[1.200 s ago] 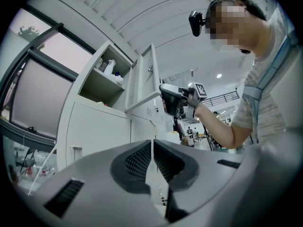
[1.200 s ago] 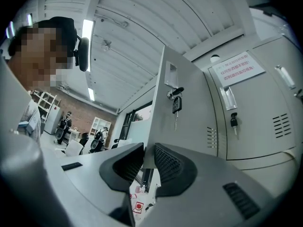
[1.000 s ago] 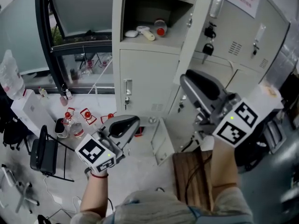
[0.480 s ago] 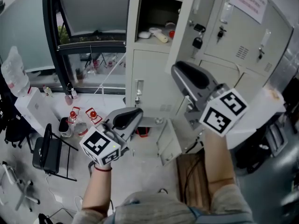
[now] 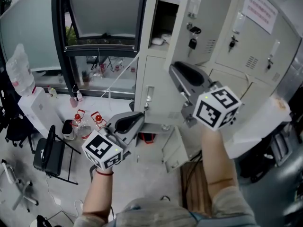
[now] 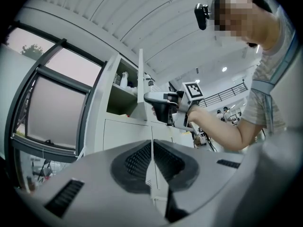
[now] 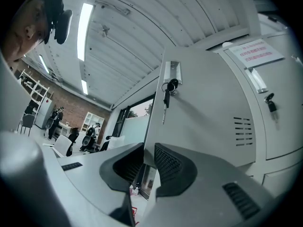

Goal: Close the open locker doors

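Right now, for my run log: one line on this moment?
left gripper: shut on lower door | right gripper: shut on upper door | both doors open

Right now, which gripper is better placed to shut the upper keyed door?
Right. The right gripper clamps the upper door by its edge, below the keys; the left gripper holds the lower door.

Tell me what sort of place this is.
Likely a workshop or lab locker corner: grey metal lockers with keys hanging from them, a big window, a chair and bottles on the floor.
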`<state>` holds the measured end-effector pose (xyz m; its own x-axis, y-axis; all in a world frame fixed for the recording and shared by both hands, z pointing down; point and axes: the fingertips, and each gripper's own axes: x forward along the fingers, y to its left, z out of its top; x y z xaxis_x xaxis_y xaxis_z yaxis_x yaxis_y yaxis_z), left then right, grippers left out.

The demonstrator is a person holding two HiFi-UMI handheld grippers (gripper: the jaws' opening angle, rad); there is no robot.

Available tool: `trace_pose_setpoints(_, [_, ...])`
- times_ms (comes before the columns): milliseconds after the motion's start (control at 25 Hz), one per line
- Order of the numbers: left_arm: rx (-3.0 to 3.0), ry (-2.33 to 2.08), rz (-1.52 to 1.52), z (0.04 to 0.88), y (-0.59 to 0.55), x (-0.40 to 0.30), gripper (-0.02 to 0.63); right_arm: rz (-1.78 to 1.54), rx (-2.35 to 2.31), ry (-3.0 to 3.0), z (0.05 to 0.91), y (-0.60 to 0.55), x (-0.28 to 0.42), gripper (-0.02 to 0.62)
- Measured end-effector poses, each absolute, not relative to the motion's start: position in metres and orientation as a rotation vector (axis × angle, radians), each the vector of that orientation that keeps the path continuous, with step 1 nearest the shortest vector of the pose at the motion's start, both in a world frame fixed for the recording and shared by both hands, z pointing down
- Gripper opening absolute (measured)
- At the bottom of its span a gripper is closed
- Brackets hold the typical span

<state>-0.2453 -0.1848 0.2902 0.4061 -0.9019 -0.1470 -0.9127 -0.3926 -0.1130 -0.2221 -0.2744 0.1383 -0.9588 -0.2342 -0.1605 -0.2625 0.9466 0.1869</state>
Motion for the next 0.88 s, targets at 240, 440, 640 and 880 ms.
trace_pose_setpoints(240, [-2.471,1.63,0.085,0.291,-0.184,-0.252,0.005,0.314,-0.407,2.978,0.144,-0.288,-0.239,0.069])
trace_pose_setpoints(440, [-2.467,1.623,0.07,0.289,-0.191,-0.253,0.005,0.319,-0.439,3.002,0.148,-0.302,-0.251,0.069])
trace_pose_setpoints(640, [-2.47,1.628,0.058,0.288,-0.196,-0.253,0.005,0.372,-0.506,3.016,0.151,-0.32,-0.26,0.069])
trace_pose_setpoints(880, [-2.467,1.651,0.054,0.289,-0.201,-0.259,0.005,0.384,-0.546,3.009,0.15,-0.337,-0.265,0.069])
